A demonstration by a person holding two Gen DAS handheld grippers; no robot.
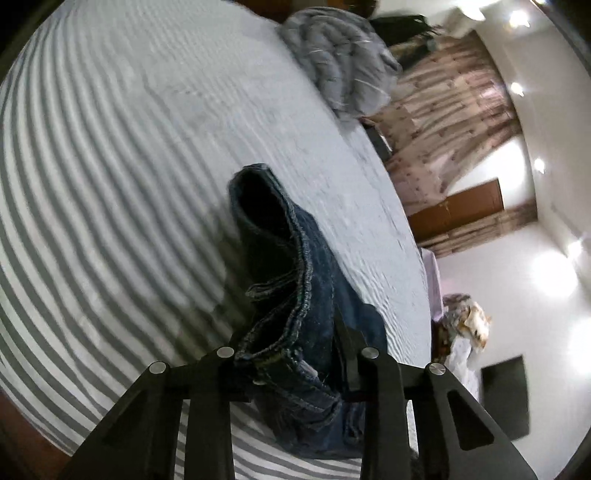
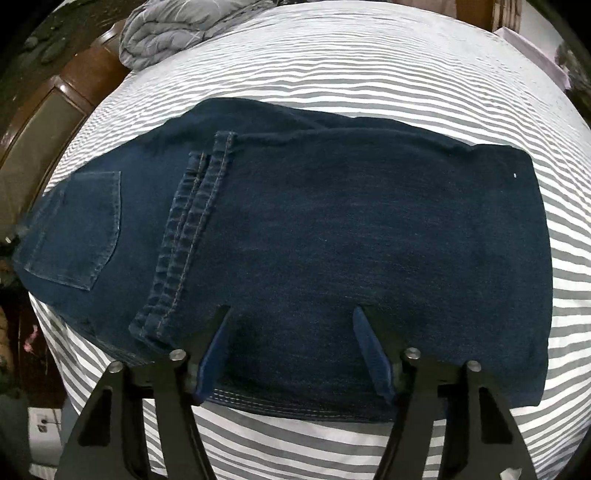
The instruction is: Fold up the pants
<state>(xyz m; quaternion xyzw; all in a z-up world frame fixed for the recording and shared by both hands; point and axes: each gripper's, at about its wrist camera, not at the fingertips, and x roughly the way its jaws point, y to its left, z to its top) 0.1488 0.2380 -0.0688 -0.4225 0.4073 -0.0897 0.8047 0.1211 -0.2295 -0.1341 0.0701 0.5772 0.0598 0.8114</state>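
Dark blue jeans (image 2: 332, 240) lie folded on the grey-and-white striped bed (image 2: 369, 70), the leg hems (image 2: 184, 236) laid over the seat beside a back pocket (image 2: 77, 229). My right gripper (image 2: 291, 314) is open, hovering over the near edge of the jeans with nothing between its fingers. In the left wrist view my left gripper (image 1: 295, 350) is shut on a bunched waistband end of the jeans (image 1: 288, 280) and holds it lifted above the bed (image 1: 110, 184).
A crumpled grey quilt (image 2: 173, 26) lies at the bed's far corner and also shows in the left wrist view (image 1: 347, 62). A wooden headboard (image 2: 48, 122) runs along the left. Curtains (image 1: 443, 122) and a wooden door (image 1: 458, 210) stand beyond the bed.
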